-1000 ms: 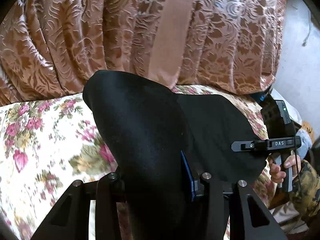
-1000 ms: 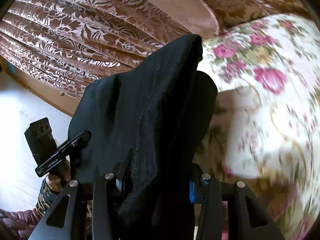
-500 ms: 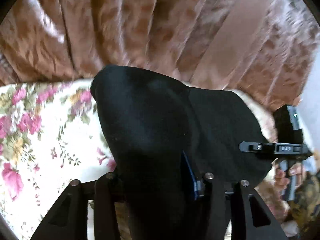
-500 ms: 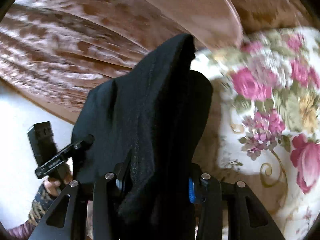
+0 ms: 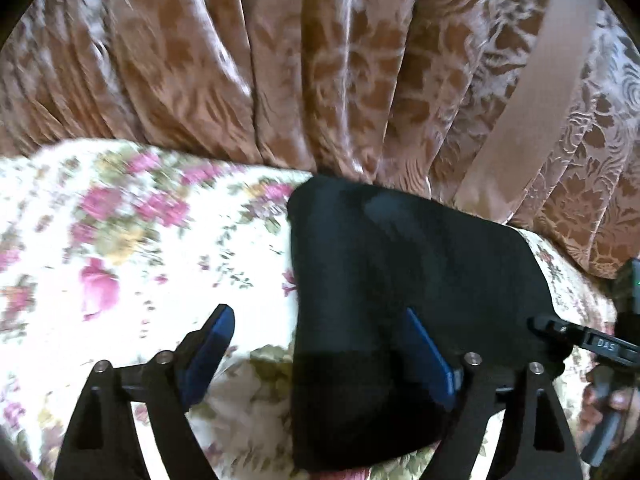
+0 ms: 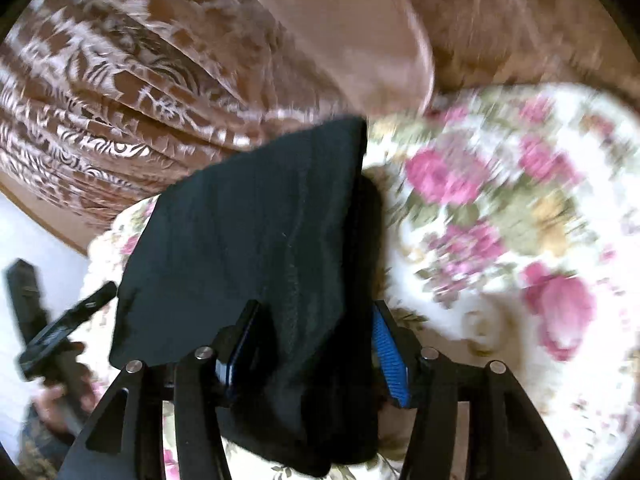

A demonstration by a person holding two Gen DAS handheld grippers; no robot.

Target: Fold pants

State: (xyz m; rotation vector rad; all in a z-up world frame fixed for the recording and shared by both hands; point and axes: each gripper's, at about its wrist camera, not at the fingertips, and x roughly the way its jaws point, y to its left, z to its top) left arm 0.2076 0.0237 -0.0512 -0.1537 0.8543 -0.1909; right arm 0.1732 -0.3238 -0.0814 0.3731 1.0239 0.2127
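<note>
Floral bedspread below brown curtain. Black pants folded flat on it. Left gripper spread apart; right gripper apart, straddling pants.

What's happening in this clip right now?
A person with a gripper in each hand is folding black pants on a floral bedsheet in front of a brown patterned curtain. The left gripper is open, with the folded cloth lying between its fingers. The right gripper also looks open around the pants.
</note>
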